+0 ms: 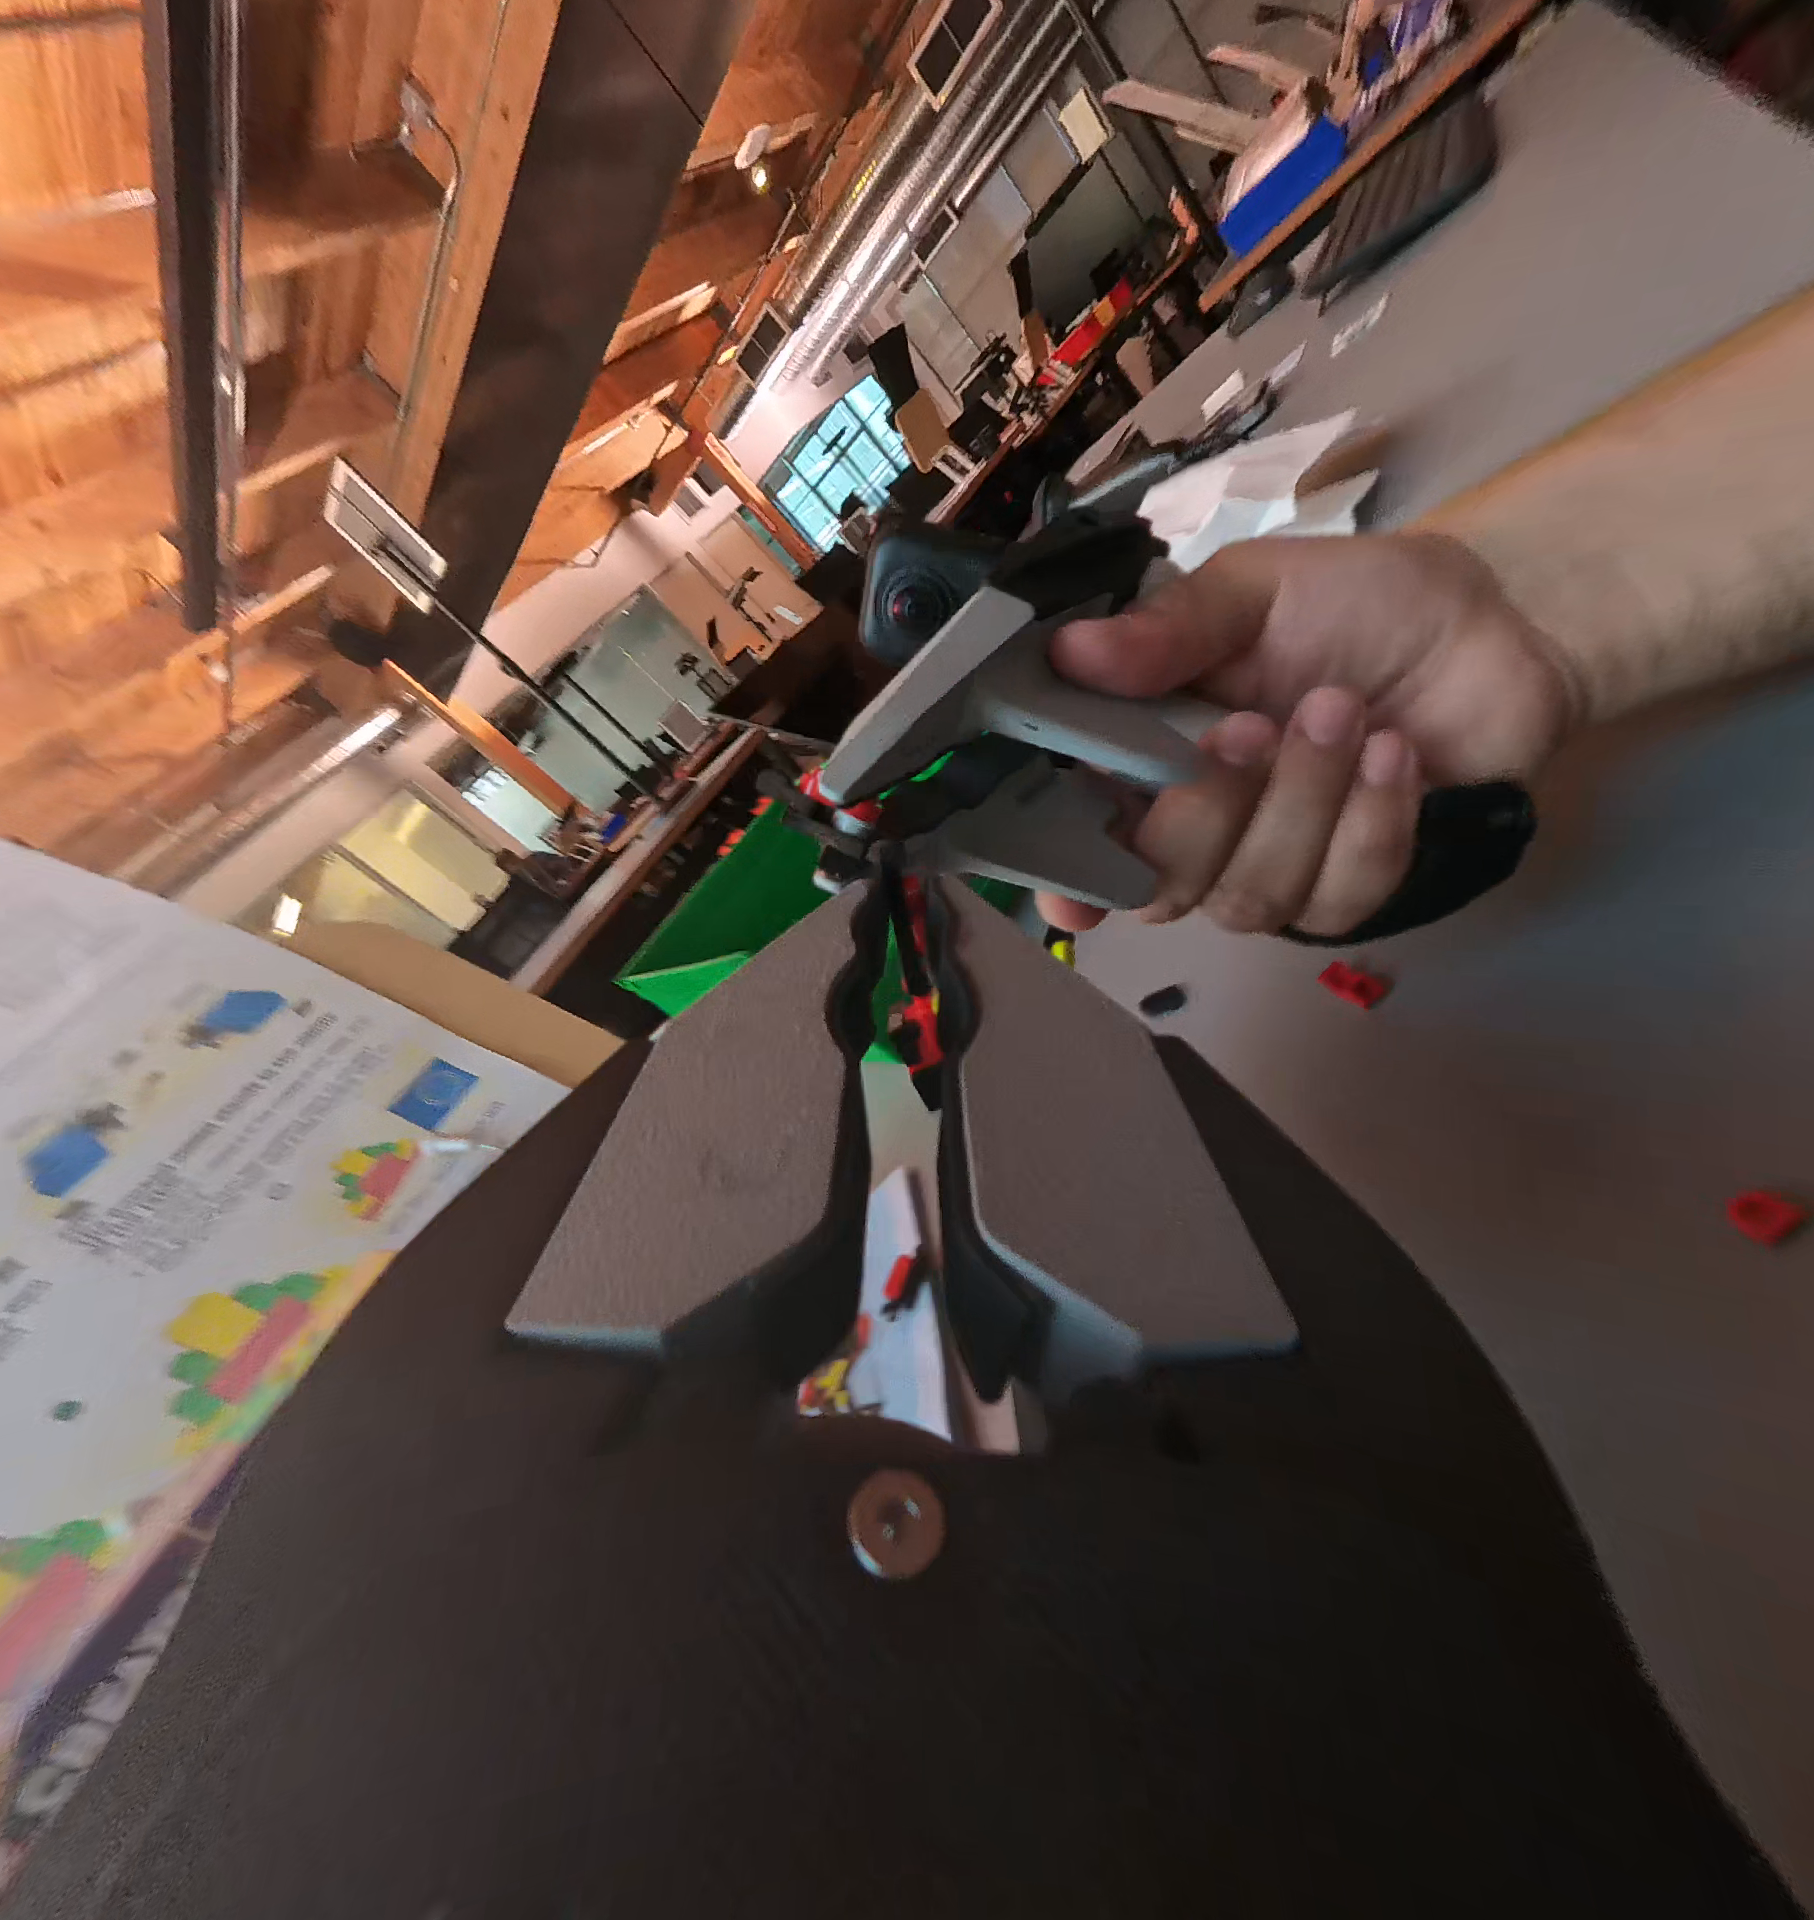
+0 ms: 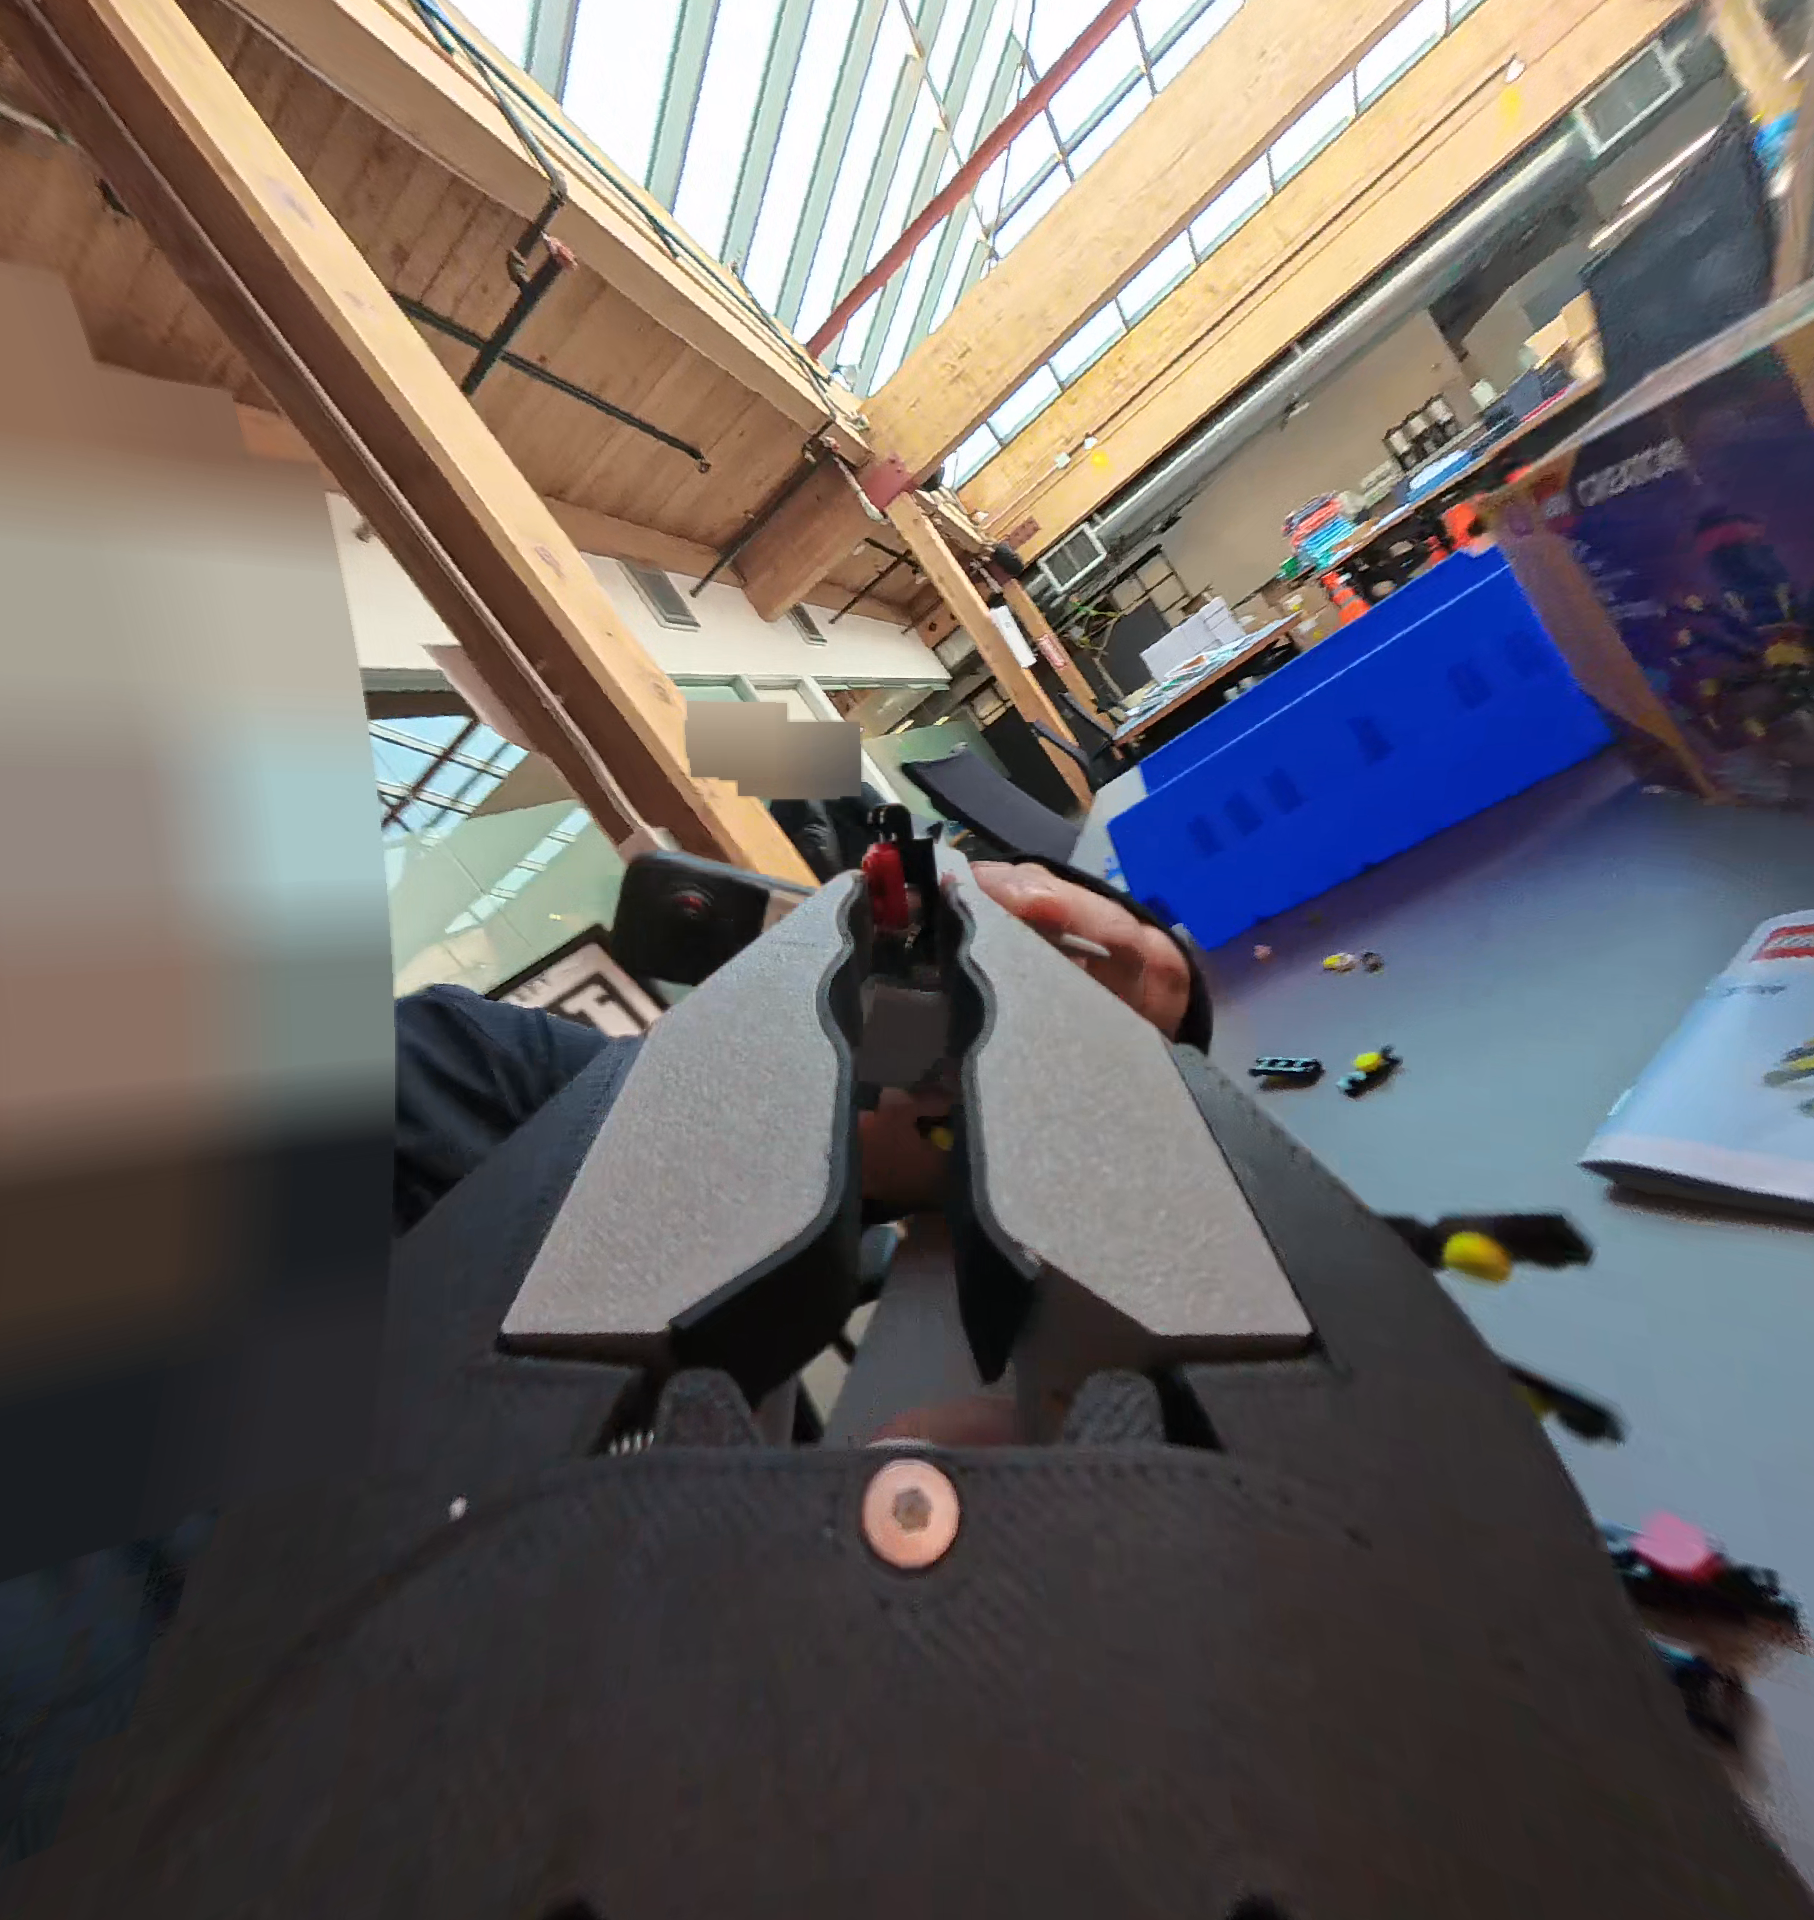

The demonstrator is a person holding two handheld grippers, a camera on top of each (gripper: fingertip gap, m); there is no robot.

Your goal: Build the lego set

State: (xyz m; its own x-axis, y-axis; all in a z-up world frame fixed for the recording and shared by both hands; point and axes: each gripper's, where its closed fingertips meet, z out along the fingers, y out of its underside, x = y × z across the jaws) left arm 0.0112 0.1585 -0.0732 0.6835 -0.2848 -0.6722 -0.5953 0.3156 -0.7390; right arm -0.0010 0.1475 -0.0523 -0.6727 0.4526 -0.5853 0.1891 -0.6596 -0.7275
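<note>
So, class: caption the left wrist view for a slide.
Both grippers meet on a black-and-red brick model above the table.

The grey worktop (image 2: 1505,935) carries a blue bin (image 2: 1381,727); near it lie a booklet (image 2: 1734,1101) and scattered small bricks (image 2: 1329,1065).

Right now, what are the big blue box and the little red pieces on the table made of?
The blue box looks like moulded plastic: smooth, even colour, pressed-in slots. The small red pieces look like hard glossy plastic toy bricks, though blur hides detail. The table looks matte grey, perhaps laminate.
</note>
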